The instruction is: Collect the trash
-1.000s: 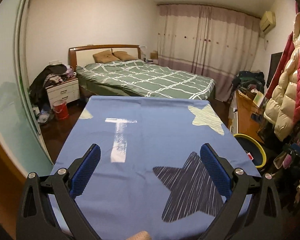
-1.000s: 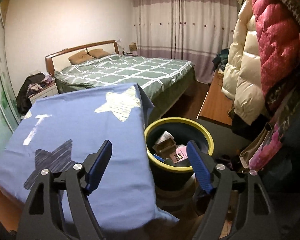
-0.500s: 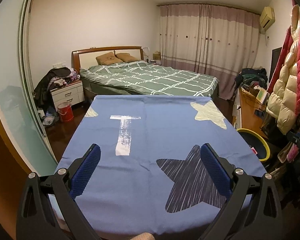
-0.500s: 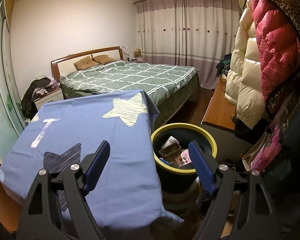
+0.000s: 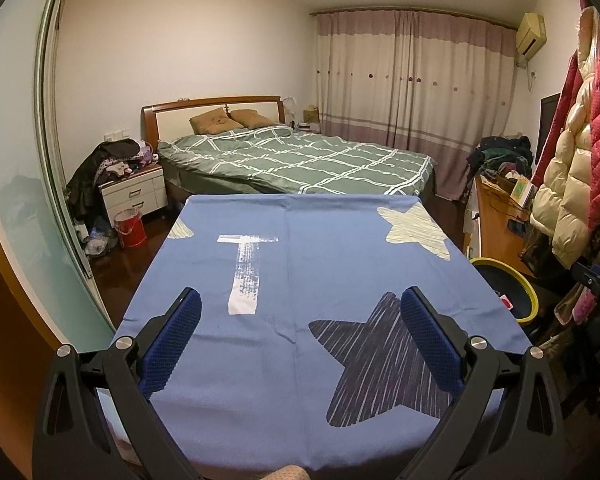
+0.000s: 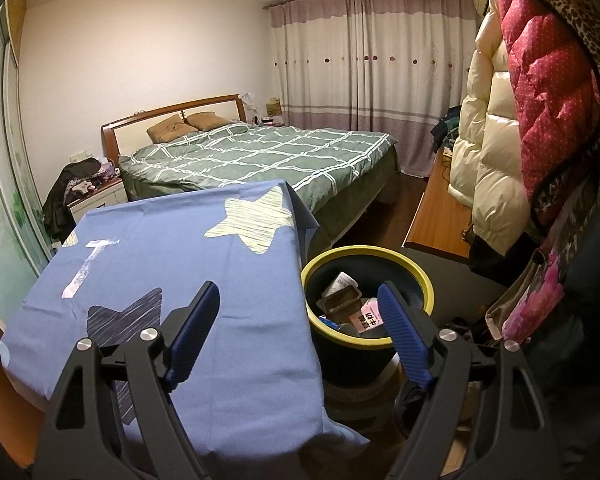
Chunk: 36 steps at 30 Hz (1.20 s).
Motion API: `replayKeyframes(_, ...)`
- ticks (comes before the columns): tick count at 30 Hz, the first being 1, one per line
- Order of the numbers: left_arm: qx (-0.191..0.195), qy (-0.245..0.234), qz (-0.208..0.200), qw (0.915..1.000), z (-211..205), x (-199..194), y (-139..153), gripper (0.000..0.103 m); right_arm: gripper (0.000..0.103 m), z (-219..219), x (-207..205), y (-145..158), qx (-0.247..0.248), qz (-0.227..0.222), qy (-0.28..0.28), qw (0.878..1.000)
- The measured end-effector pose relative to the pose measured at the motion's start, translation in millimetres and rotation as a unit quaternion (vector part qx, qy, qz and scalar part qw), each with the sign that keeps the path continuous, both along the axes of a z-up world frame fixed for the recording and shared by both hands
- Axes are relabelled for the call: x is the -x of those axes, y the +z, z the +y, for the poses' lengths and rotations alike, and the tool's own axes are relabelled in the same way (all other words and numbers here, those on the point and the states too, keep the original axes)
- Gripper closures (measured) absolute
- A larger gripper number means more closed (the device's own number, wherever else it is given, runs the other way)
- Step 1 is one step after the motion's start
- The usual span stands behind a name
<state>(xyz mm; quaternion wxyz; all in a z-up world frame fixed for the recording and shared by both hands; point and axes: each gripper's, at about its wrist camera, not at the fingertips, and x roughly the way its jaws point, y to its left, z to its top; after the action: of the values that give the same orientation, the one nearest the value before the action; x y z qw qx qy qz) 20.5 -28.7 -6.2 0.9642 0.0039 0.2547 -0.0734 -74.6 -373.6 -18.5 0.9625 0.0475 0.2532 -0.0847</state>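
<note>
A dark trash bin with a yellow rim point(image 6: 416, 272) stands on the floor just right of a table under a blue star-print cloth point(image 6: 188, 276). Several pieces of trash lie inside it, among them a brown box point(image 6: 340, 302) and a pink packet point(image 6: 366, 318). My right gripper point(image 6: 298, 300) hangs open over the table's right edge and the bin's near rim, with nothing between its blue pads. In the left wrist view my left gripper point(image 5: 298, 306) is open above the bare blue cloth point(image 5: 300, 264), and the bin point(image 5: 516, 288) shows at the right.
Beyond the table is a bed with a green checked cover point(image 5: 300, 160). A white nightstand piled with clothes point(image 5: 134, 192) and a red bucket point(image 5: 130, 226) stand at the left. Puffy coats point(image 6: 512, 128) hang at the right over a wooden desk point(image 6: 436, 216).
Both views have tilted up slightly, so the table and bin sit lower in the frames. Both grippers stay open and empty.
</note>
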Motion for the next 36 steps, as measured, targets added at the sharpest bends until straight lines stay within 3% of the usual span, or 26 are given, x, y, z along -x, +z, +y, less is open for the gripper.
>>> replayKeyframes(36,0.003,-0.002,0.009,1.0000,-1.1,-2.1,-8.3,0.005,0.026,1.9,-3.4,-5.1,-0.004,0.004,0.002,1.000)
